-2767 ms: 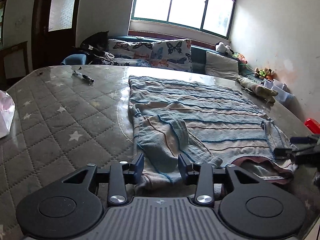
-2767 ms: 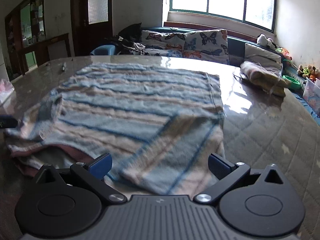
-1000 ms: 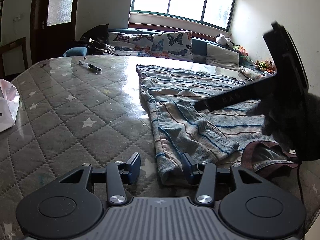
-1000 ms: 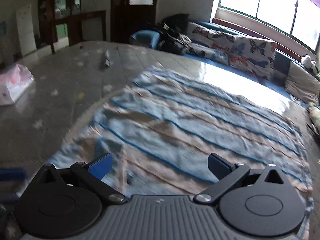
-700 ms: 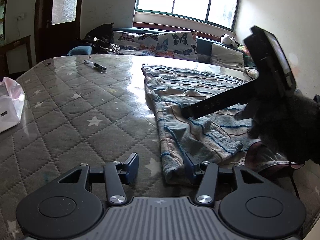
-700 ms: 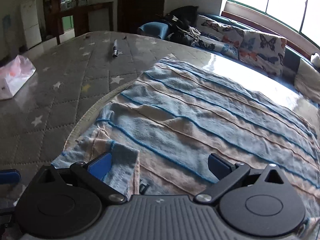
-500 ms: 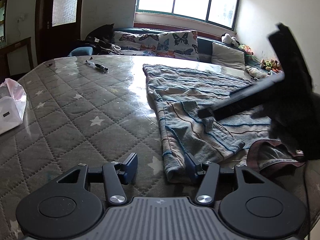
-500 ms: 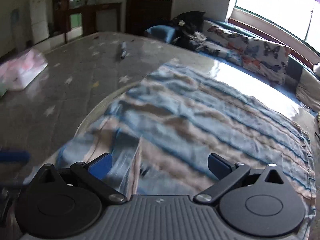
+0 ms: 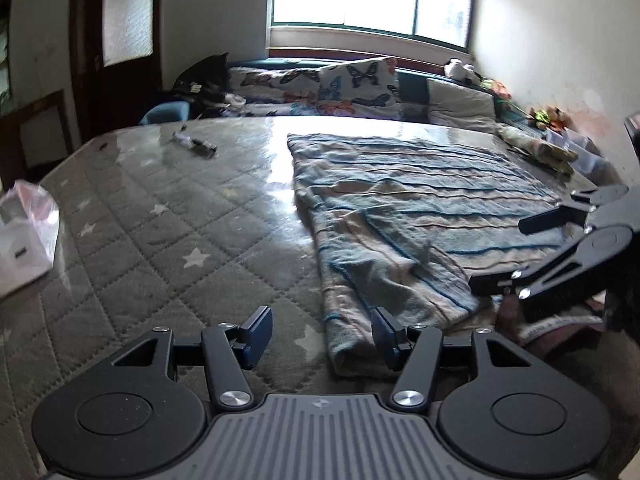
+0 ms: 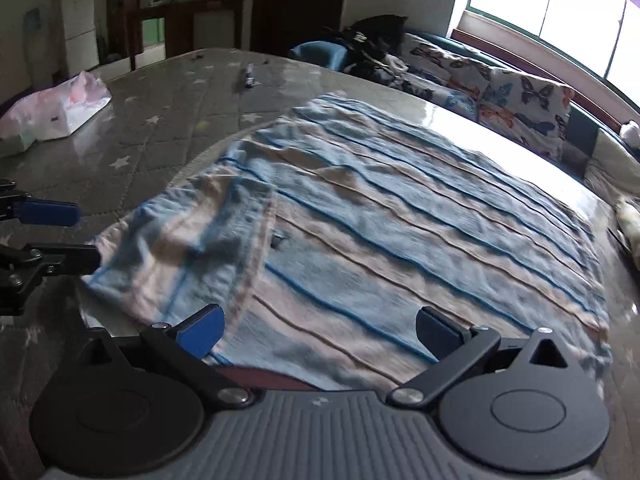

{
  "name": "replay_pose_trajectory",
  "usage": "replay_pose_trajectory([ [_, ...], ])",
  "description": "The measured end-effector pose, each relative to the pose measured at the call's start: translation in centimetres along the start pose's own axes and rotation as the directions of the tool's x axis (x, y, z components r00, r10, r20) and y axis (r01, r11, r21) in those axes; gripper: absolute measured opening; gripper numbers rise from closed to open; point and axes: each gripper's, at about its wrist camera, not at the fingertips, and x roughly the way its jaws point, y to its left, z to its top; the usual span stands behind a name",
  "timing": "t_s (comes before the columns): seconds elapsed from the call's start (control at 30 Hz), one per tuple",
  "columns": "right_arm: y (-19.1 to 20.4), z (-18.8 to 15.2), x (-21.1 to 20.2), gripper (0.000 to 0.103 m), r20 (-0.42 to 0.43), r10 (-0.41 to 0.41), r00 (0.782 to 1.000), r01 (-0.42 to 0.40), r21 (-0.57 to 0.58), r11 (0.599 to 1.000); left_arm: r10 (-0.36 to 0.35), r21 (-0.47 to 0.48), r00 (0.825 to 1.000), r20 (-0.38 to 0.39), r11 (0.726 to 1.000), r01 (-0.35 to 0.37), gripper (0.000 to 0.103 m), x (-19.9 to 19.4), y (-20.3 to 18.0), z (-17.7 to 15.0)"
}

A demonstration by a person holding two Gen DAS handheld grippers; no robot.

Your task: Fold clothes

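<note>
A blue and beige striped knit garment lies flat on the quilted star-pattern mattress, with its left sleeve folded in over the body. It fills the right wrist view. My left gripper is open and empty, low at the garment's near left corner. My right gripper is open and empty, over the near hem. The right gripper shows in the left wrist view, and the left one shows in the right wrist view.
A pen-like object lies on the far left of the mattress. A pink and white tissue pack sits at the left edge. Butterfly-print cushions and a folded cloth line the far side under the window.
My right gripper swung across the garment and now sits low at its near right side. My left gripper shifted slightly left and stays open. The sleeve lies folded in.
</note>
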Motion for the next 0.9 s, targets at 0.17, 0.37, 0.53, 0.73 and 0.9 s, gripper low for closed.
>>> replay_pose_trajectory([
  [0.17,-2.5,-1.0,-2.5,0.103,0.043,-0.039,0.998,0.037,0.046,0.998,-0.056,0.142,0.998,0.034,0.989,0.051,0.058,-1.4,-1.5,-0.2],
  [0.37,-5.4,-4.1,-5.0,0.102,0.031,-0.091,0.995,0.088,0.068,0.994,-0.178,0.357,0.984,0.016,0.92,0.16,0.058,-2.1,-4.3,-1.5],
  [0.53,-6.5,-7.0,-7.4,0.095,0.005,-0.109,0.994,0.108,0.042,0.993,-0.221,0.503,0.975,-0.013,0.841,0.198,0.058,-1.6,-6.3,-2.6],
  [0.73,-6.5,-10.2,-9.9,0.089,-0.026,-0.126,0.992,0.126,-0.007,0.992,-0.238,0.57,0.971,-0.014,0.796,0.203,0.038,-0.5,-7.1,-2.6],
  [0.9,-5.3,-11.7,-10.2,0.083,-0.031,-0.135,0.99,0.13,-0.115,0.985,-0.253,0.562,0.967,0.004,0.801,0.207,0.01,-0.4,-7.2,-1.8],
])
